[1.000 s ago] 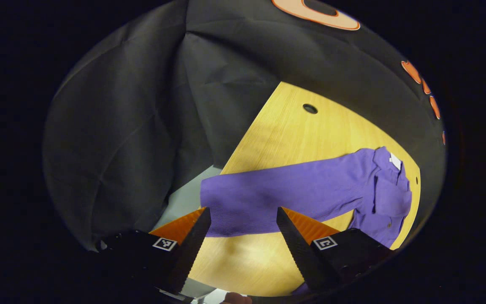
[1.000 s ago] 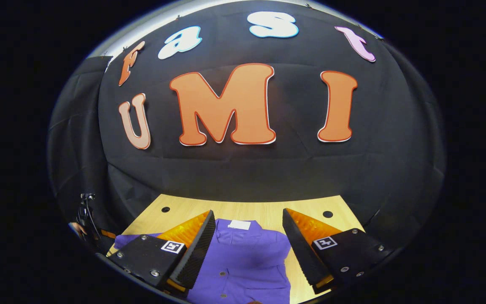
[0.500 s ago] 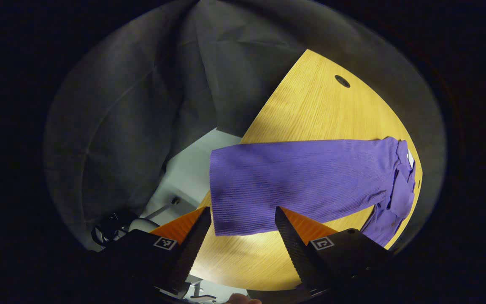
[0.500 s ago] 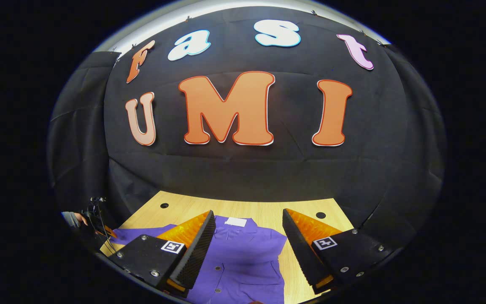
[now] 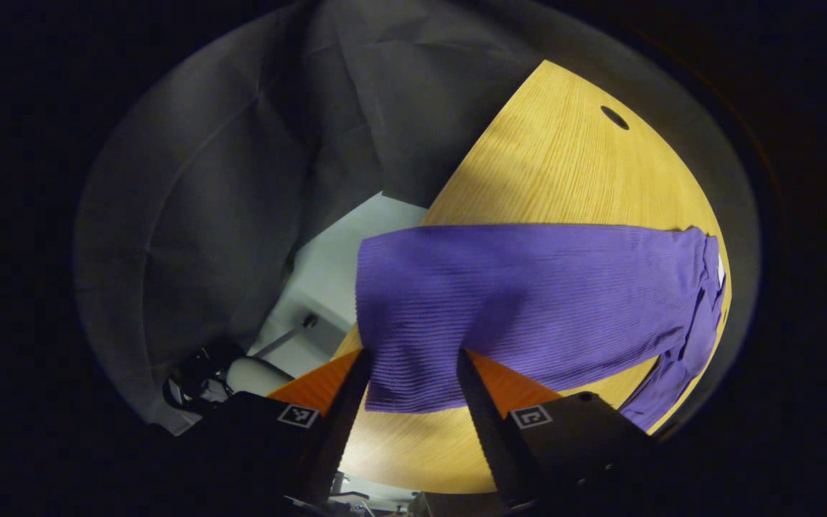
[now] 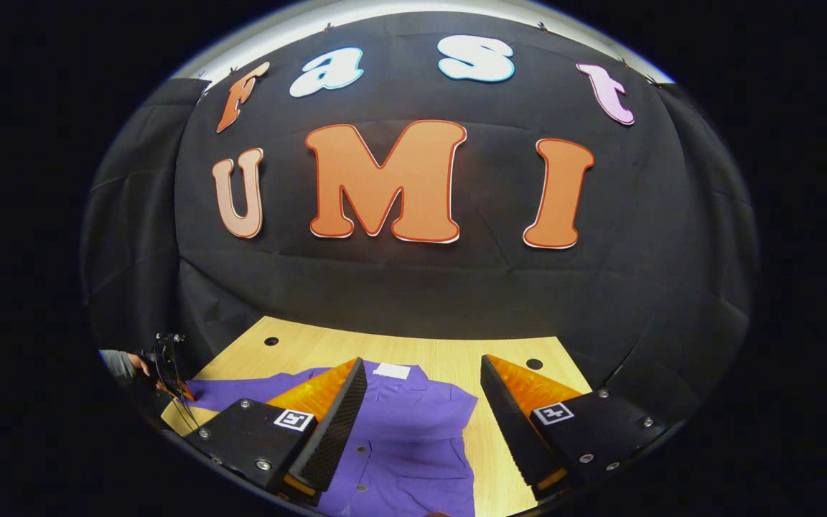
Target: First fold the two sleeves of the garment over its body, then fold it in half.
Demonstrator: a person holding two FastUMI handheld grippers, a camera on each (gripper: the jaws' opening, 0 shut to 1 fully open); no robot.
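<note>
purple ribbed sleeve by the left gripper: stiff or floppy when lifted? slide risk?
Probably floppy: the purple ribbed knit sleeve lies flat and its cuff end overhangs the wooden table edge. Likely light, so it should drape from a cuff pinch. The left gripper is open around the cuff; the ribbing may help grip, while the smooth tabletop may let the garment drag.

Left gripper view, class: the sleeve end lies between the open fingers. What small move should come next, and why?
Probably ease the left gripper forward a little and close on the sleeve. Its fingers stand apart at either side of the cuff edge, which lies flat at the table edge, not yet pinched. The sleeve stretches straight out from the shirt body, so it is not yet folded.
</note>
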